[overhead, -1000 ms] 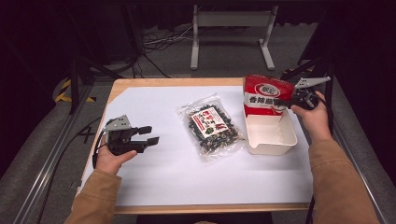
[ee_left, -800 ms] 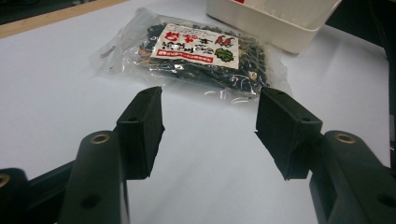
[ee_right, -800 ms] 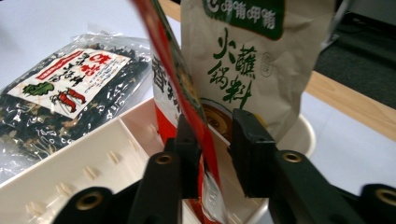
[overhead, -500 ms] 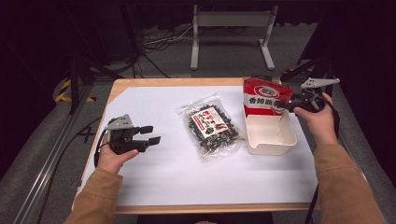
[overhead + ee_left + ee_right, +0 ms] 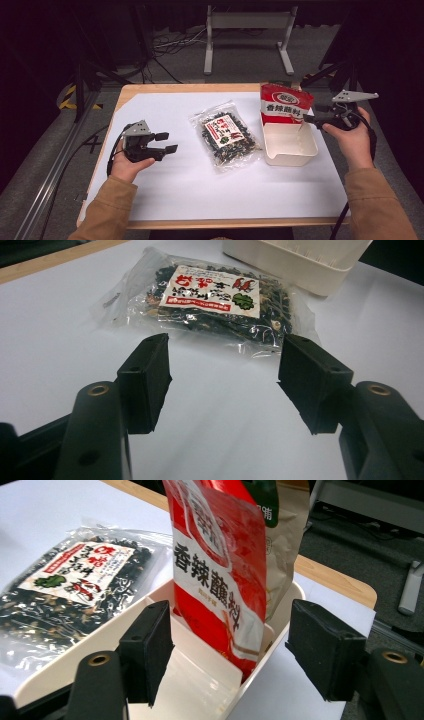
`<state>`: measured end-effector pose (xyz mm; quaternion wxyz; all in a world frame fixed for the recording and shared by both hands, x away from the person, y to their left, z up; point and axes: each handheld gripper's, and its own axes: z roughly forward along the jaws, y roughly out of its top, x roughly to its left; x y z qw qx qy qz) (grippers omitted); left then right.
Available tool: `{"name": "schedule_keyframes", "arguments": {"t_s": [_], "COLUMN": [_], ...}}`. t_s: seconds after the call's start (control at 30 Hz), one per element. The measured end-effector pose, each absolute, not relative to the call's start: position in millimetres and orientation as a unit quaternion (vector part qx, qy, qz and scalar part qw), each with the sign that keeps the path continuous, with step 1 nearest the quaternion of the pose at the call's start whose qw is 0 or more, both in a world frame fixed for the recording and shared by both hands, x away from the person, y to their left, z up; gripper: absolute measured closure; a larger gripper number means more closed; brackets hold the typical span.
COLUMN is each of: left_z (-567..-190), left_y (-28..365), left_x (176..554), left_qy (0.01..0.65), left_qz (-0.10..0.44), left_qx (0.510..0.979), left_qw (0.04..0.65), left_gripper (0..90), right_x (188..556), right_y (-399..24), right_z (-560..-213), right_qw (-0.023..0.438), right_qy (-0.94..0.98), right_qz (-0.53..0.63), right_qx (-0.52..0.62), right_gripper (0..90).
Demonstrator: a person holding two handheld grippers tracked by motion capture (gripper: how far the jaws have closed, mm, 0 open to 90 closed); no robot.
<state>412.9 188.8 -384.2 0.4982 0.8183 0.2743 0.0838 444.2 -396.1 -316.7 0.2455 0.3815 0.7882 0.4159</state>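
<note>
Just let go: right gripper (image 5: 306,119), a second ago clamped on the red seasoning pouch (image 5: 284,106), now backed off toward the right edge of the high view, jaws having just been opening and nothing between the pads. Pouch left standing upright at the far end of the white bin (image 5: 290,145), leaning on the rear wall, upper right of centre in that view. Reads as one item delivered and the placing step finished, though only as a judgement from how things lie. In the right gripper view, same red seasoning pouch (image 5: 220,575) filling the centre, standing beyond the spread jaws rather than in them, bottom tucked inside the white bin (image 5: 200,680); jaws wide, pads clear on both sides. Second item not yet touched: clear bag of dark dried goods (image 5: 226,136) flat on the white sheet (image 5: 200,200), centre of the high view, just beside the bin's left wall. Left gripper (image 5: 168,142) at centre left, resting low in the hand, jaws spread and empty, pointing right toward that bag with a gap of bare sheet between. In the left gripper view, clear bag of dark dried goods (image 5: 210,305) in the upper middle, ahead of both pads, near but apart. Likely next up, probably for the left side.
</note>
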Motion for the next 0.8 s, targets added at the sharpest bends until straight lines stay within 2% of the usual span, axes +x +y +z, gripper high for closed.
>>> {"name": "schedule_keyframes", "arguments": {"t_s": [0.37,0.8], "left_z": [-380.2,-371.0], "left_y": [186.3,185.2], "left_x": [409.4,410.0], "left_qy": [0.28,0.316], "left_qz": [0.085,0.103], "left_qx": [0.824,0.826], "left_qw": [0.484,0.456], "left_gripper": [34.6,33.3], "right_x": [413.2,388.3], "right_y": [-383.3,-354.5], "right_z": [-308.3,-323.8], "right_qw": [0.235,0.214], "right_qy": [0.791,0.801], "right_qz": [0.433,0.448], "right_qx": [0.363,0.333], "right_gripper": [33.5,34.6]}}
